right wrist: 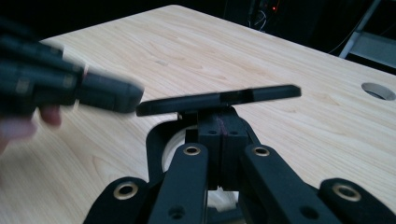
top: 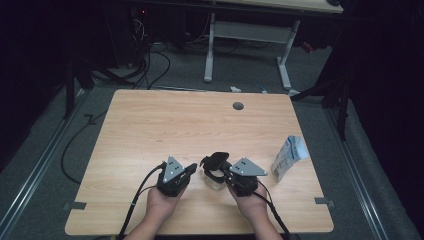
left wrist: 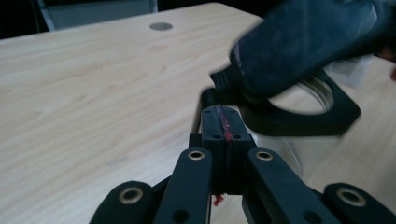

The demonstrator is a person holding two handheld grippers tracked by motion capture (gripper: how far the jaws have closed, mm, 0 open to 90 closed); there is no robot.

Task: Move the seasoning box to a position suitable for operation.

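The clear jar (top: 214, 180) sits near the table's (top: 150, 130) front edge, its black flip lid (top: 215, 160) swung up (hinged, apparently). The right gripper (top: 226, 172), jaws pressed together, pinches the lid's edge from beside the jar. The left gripper (top: 189, 170), jaws closed on nothing, hovers just left of the jar. Opening looks nearly done; whatever follows is left. A carton (top: 289, 156) lies right of the jar.

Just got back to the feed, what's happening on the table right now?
A person works two hand-held grippers near the front of the wooden table. The right gripper, jaws shut, holds a flat black lid over a clear jar with a black collar. The left gripper, jaws shut and holding nothing, sits close beside the jar. A light blue carton lies toward the right edge, apart from both grippers.
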